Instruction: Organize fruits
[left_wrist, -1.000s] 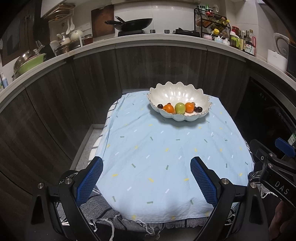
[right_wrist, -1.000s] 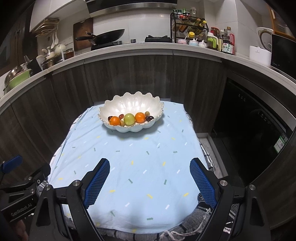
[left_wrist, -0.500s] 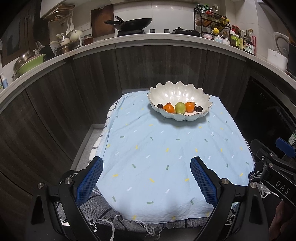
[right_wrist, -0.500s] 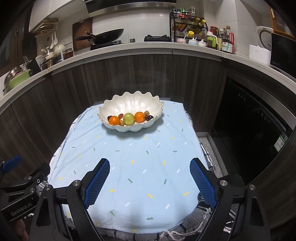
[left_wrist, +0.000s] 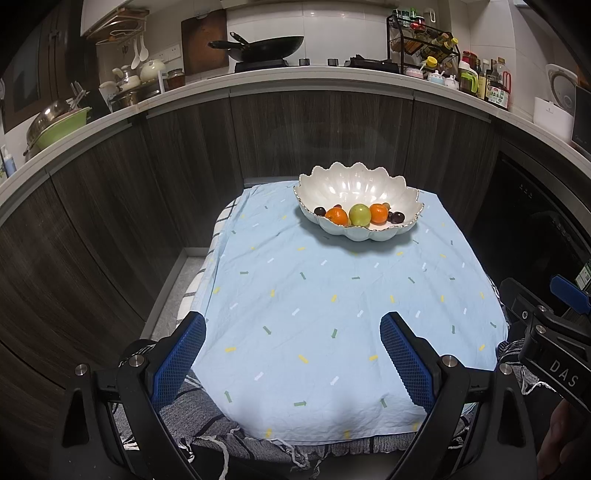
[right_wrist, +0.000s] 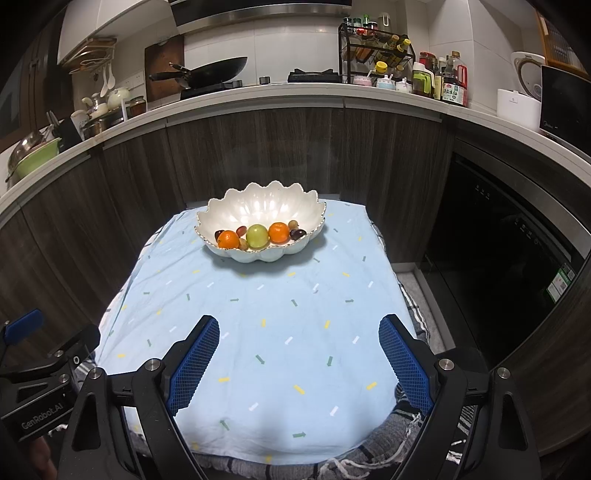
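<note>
Fruit all sits in the far bowl; task looks finished. Left claw and right claw gape wide, empty, near counter edge

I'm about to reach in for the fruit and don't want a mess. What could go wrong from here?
The green apple sits packed between two oranges with small grapes beside them, so wide fingers may knock neighbours around.

The bowl has a scalloped rim that a finger could catch, tipping or sliding it.

The tablecloth lies loose and wrinkled, so a dragged gripper might pull it and the bowl.
</note>
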